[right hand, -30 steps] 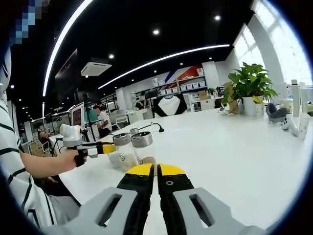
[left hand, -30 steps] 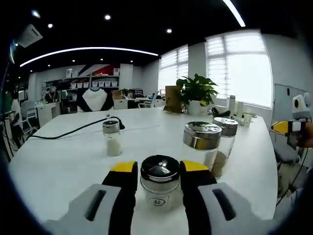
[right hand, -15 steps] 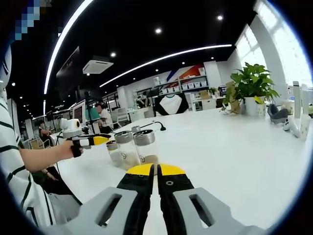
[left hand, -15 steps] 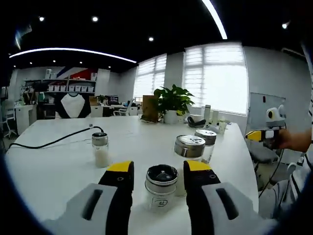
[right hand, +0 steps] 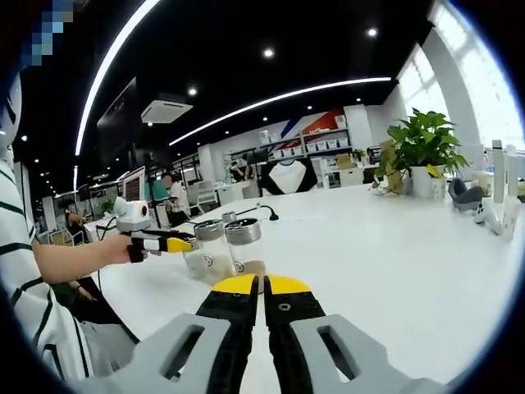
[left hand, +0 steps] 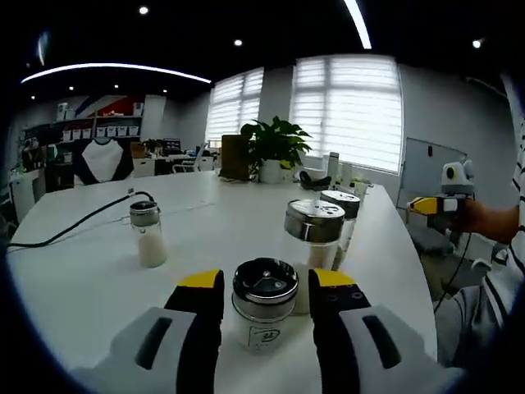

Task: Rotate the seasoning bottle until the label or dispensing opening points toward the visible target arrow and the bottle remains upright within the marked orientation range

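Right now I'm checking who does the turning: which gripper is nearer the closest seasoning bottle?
Left. The left gripper has its jaws on either side of the seasoning bottle; the right gripper sits shut over bare table, off to the side.

Upright metal-lidded seasoning bottle (left hand: 264, 310), seemingly labelled

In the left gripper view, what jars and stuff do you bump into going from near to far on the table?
Left claw → shiny-lidded jar between its jaws → taller steel-lidded jar → jar behind it → potted plant.
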A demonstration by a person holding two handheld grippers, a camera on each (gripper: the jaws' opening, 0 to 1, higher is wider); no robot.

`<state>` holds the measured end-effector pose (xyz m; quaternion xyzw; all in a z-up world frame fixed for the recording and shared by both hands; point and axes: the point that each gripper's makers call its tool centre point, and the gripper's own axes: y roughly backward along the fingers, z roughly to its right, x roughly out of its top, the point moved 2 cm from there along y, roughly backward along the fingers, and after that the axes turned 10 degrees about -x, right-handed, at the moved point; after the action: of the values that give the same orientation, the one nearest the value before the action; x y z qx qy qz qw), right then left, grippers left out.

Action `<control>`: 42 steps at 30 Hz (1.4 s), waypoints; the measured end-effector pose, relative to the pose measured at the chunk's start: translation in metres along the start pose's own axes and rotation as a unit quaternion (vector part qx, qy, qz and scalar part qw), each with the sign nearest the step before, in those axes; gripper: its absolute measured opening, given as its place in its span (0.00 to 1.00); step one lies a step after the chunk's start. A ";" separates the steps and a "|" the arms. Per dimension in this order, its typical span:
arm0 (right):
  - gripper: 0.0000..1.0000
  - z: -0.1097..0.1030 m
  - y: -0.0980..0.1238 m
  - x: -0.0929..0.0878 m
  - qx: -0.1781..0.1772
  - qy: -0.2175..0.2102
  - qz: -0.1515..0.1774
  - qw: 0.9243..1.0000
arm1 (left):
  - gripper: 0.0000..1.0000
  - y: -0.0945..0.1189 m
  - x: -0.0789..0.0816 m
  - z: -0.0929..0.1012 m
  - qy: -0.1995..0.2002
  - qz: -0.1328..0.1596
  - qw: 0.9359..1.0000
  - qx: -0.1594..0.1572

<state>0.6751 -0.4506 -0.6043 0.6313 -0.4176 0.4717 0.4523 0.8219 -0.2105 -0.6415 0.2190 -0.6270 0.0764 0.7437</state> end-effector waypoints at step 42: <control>0.00 -0.007 -0.005 0.001 0.002 0.004 -0.007 1.000 | 0.46 0.027 0.020 -0.014 0.040 0.110 0.985 0.125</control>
<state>0.6791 -0.4423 -0.6029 0.6330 -0.4105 0.4721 0.4560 0.8282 -0.1840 -0.6182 0.2363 -0.6027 0.2444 0.7219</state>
